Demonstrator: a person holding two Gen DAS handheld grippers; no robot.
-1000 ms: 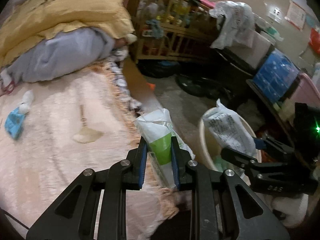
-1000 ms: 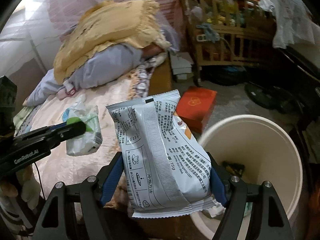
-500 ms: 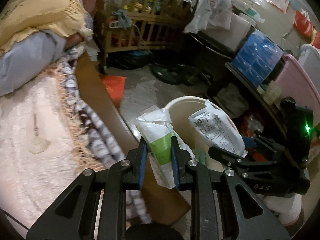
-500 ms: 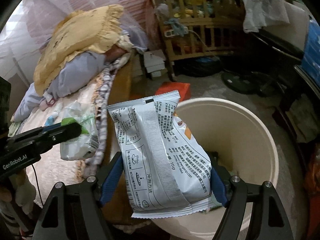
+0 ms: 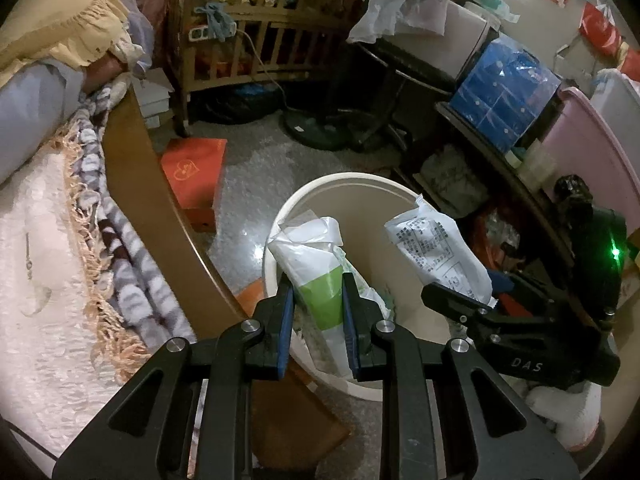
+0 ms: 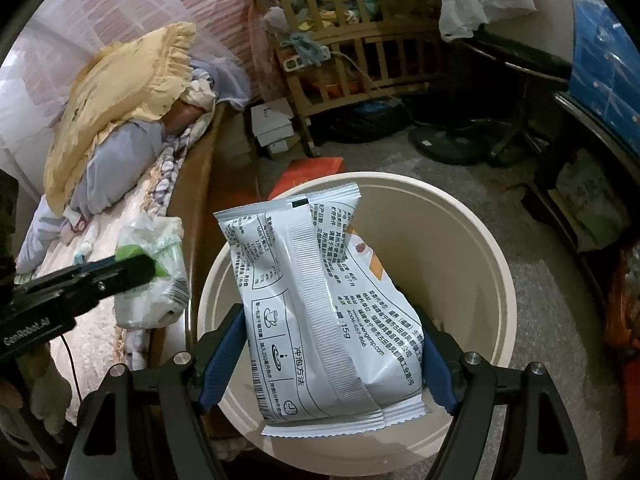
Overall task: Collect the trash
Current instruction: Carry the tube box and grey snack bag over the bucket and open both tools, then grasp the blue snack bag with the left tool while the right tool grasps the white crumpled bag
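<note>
Both tongs, earlier over the bed, now hold wrappers above the bin [image 6: 496,264].

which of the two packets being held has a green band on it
The crumpled white packet in the left gripper; its middle is green. The one in the right gripper, a flat grey sachet, is printed only with dark text.

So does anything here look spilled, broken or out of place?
Nothing spilled or broken. Both wrappers are simply held over the cream bin: the green-and-white packet in the left gripper, the grey sachet in the right gripper. The room beyond is cluttered.
</note>
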